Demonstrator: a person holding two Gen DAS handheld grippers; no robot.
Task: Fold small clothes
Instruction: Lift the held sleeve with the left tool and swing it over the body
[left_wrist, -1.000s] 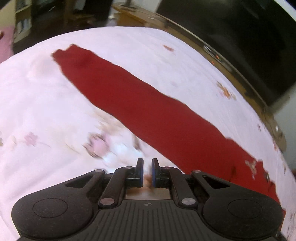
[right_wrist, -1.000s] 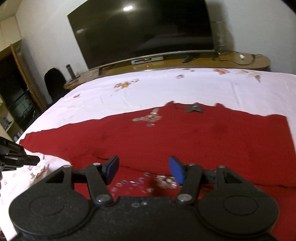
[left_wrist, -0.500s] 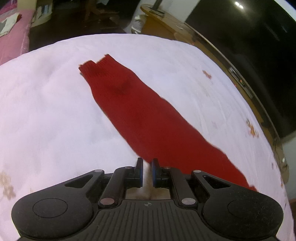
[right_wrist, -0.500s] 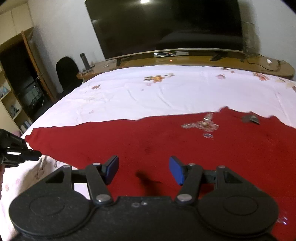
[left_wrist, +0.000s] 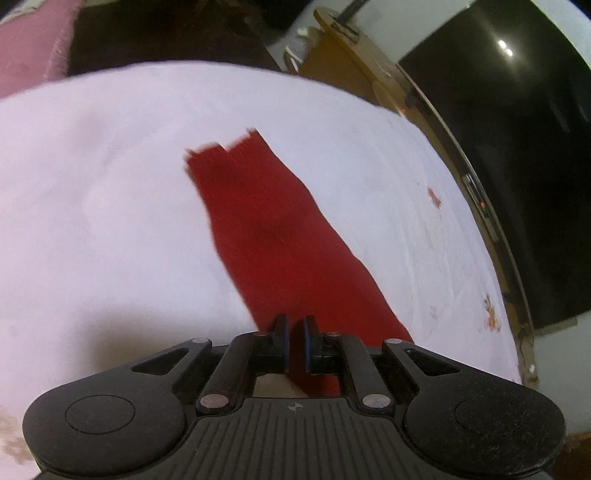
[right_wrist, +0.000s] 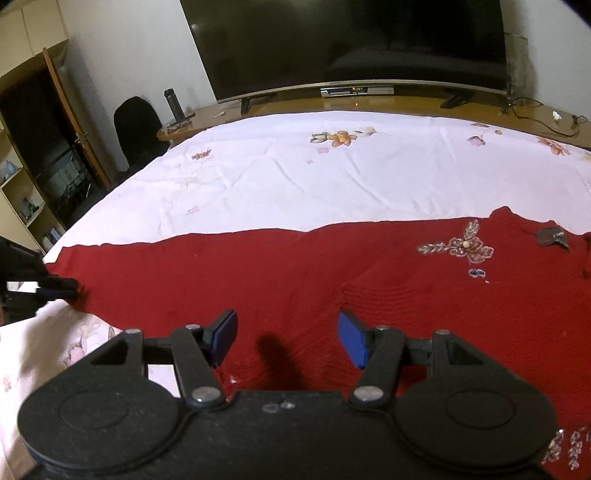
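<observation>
A red knitted sweater with bead embroidery lies spread on the white floral bedsheet. Its long sleeve stretches away from me in the left wrist view, ribbed cuff at the far end. My left gripper hovers over the near part of the sleeve with its jaws nearly together and nothing visibly between them. It also shows in the right wrist view at the sleeve's left end. My right gripper is open and empty above the sweater's lower body.
A large dark TV stands on a wooden console past the bed's far edge. A black chair and shelves stand at the left. A pink blanket lies beyond the bed in the left wrist view.
My left gripper has moved along the sleeve toward its cuff, which now looks closer. My right gripper has shifted left across the sweater body. Both jaws stand as before.
</observation>
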